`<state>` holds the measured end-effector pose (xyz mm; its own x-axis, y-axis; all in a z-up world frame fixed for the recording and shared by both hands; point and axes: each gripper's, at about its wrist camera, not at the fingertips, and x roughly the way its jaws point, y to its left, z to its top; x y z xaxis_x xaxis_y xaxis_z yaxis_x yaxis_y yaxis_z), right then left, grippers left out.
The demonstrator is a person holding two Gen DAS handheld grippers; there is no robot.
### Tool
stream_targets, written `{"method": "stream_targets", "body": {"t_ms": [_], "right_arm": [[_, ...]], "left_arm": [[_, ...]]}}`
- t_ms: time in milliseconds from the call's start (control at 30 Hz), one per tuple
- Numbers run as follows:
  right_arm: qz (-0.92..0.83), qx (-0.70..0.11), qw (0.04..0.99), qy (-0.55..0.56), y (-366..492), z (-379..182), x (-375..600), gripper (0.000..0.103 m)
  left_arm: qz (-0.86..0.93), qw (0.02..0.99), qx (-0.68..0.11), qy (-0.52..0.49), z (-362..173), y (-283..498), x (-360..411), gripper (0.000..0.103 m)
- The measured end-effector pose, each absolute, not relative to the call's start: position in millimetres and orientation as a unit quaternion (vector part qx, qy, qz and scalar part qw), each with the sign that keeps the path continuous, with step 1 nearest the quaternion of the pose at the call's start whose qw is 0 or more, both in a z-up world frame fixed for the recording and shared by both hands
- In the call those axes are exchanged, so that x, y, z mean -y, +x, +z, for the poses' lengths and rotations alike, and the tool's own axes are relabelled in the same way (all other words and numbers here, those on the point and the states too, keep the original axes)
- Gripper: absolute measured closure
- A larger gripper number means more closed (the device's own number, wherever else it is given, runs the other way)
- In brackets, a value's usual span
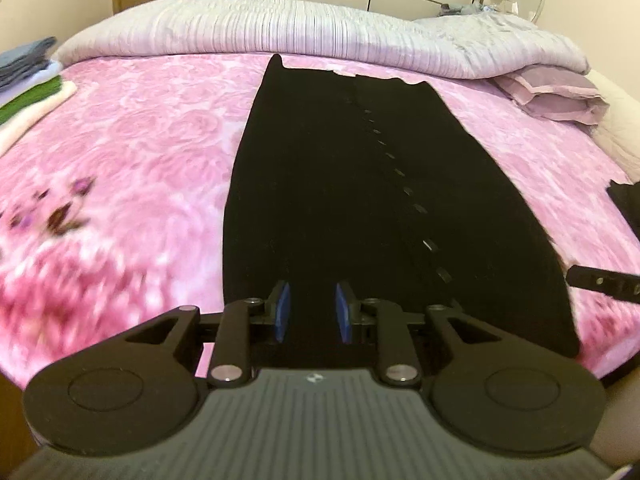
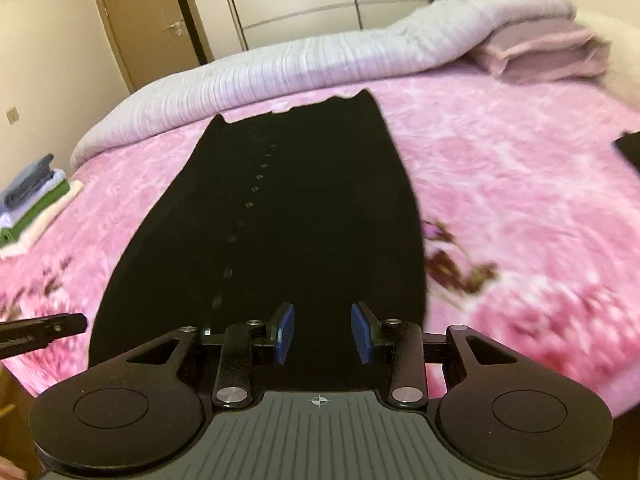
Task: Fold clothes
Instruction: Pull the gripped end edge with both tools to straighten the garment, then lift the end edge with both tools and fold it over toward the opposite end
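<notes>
A long black buttoned garment (image 1: 360, 200) lies flat on the pink floral bed cover (image 1: 140, 168), folded into a narrow strip running away from me. It also shows in the right wrist view (image 2: 288, 216). My left gripper (image 1: 311, 300) is open, its blue pads (image 1: 282, 308) hovering over the garment's near end, left of the button row. My right gripper (image 2: 322, 328) is open over the near end, right of the button row. A finger of the right gripper (image 1: 600, 280) shows at the left view's right edge; a left gripper finger (image 2: 44, 332) shows at the right view's left edge.
A stack of folded clothes (image 2: 36, 204) sits at the bed's left side. A rolled lilac quilt (image 1: 280, 32) lies along the far edge, with folded purple bedding (image 1: 556, 96) at the far right. A dark item (image 2: 630, 148) lies at the right edge.
</notes>
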<state>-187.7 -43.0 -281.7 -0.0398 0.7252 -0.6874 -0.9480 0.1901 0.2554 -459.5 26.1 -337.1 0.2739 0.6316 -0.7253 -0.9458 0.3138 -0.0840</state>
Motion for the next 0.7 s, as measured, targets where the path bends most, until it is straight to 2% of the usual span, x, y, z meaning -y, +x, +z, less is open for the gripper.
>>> {"method": "stream_targets", "body": {"t_ms": [300, 500, 700], "right_arm": [[0.636, -0.379, 0.635, -0.221, -134.5, -318.3, -180.1, 0.066], [0.632, -0.415, 0.608, -0.242, -115.4, -313.5, -278.4, 0.066], [0.637, -0.435, 0.587, -0.244, -105.4, -318.1, -364.4, 0.066]], "left_arm": [[0.506, 0.755, -0.334, -0.248, -371.2, -416.4, -236.6, 0.083], [0.491, 0.746, -0.379, -0.244, -361.5, -382.9, -321.3, 0.083], [0.484, 0.735, -0.387, -0.274, -368.6, -366.6, -400.7, 0.083]]}}
